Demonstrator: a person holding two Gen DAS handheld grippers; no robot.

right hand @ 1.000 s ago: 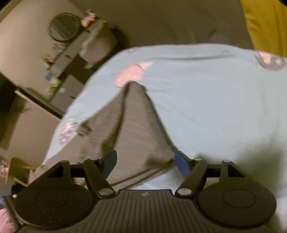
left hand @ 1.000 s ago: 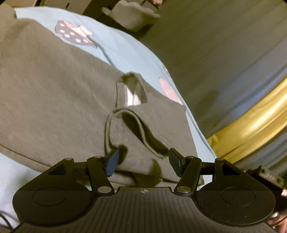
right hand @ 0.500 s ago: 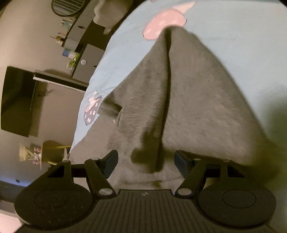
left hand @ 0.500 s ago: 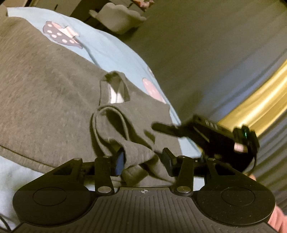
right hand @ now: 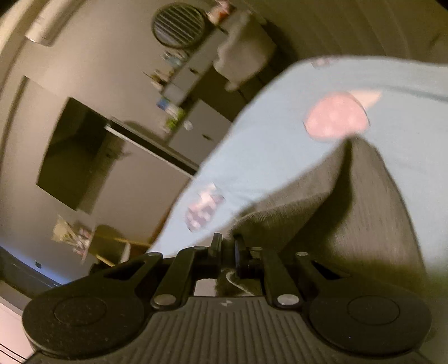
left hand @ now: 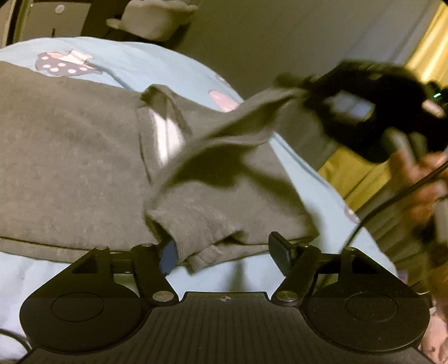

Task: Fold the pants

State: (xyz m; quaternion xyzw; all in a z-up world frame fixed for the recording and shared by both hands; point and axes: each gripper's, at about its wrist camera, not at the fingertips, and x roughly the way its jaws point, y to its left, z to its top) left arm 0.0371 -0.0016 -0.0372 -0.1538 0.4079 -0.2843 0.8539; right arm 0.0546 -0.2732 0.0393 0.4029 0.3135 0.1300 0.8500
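Grey pants (left hand: 70, 173) lie spread on a light blue bedsheet (left hand: 145, 64) with pink prints. My left gripper (left hand: 224, 253) is open low over the bed, with a bunched fold of the pants between its fingers. My right gripper (right hand: 227, 249) is shut on an edge of the pants (right hand: 350, 218). In the left wrist view the right gripper (left hand: 302, 92) is blurred and lifts that edge up at the upper right, pulling the cloth into a raised tent.
The bed edge falls away to a dark floor at the right in the left wrist view. A yellow curtain (left hand: 425, 56) hangs at the far right. In the right wrist view a dark screen (right hand: 72, 156), drawers (right hand: 196, 131) and a round fan (right hand: 179, 26) stand beyond the bed.
My right gripper has shut on the pants edge and lifted it up and away. My left gripper, half closed around the fold half a second ago, has opened wider.
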